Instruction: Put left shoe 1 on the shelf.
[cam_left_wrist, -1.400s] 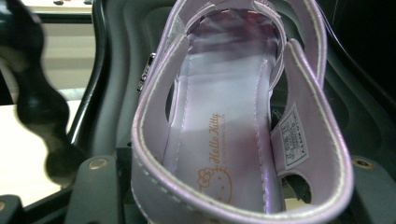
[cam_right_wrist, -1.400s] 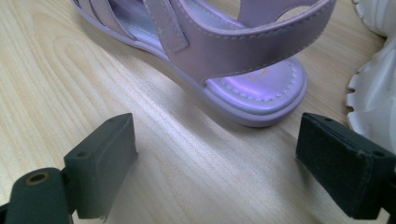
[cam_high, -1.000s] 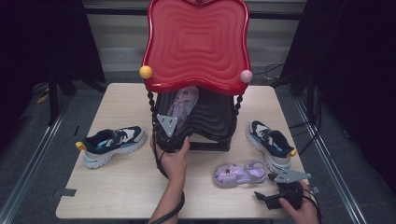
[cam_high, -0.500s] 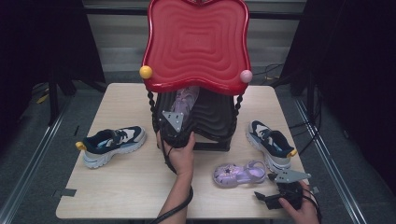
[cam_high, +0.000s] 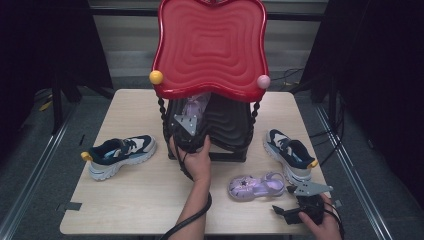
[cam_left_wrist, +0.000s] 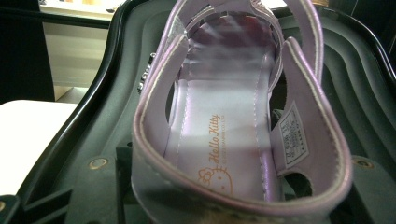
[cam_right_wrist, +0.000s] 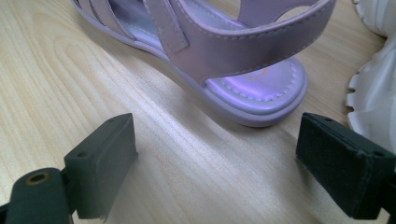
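A purple sandal (cam_left_wrist: 233, 135) is held by its heel end in the left hand-held gripper (cam_high: 189, 131), toe pointing into the black lower tray (cam_left_wrist: 364, 93) of the red-topped stand (cam_high: 210, 45). The jaws are hidden under the heel in the left gripper view, so the grip is judged from how the shoe rides with the hand. The matching sandal (cam_high: 257, 186) lies on the table (cam_high: 140, 200), just ahead of the right hand-held gripper (cam_right_wrist: 215, 172), whose jaws stand spread and empty, heel strap between but untouched. Two sneakers (cam_high: 120, 154) (cam_high: 290, 152) are parked left and right of the stand.

Handling judgement: sandal looks light, soft plastic upper, straps flexible, so a pinch on a strap would likely let it swing or fold. Glossy surface is probably a bit slippery. The sole edge at the heel is judged stiffest and best for hold; the back strap is second choice. Not fragile; moderate squeeze should be tolerated.
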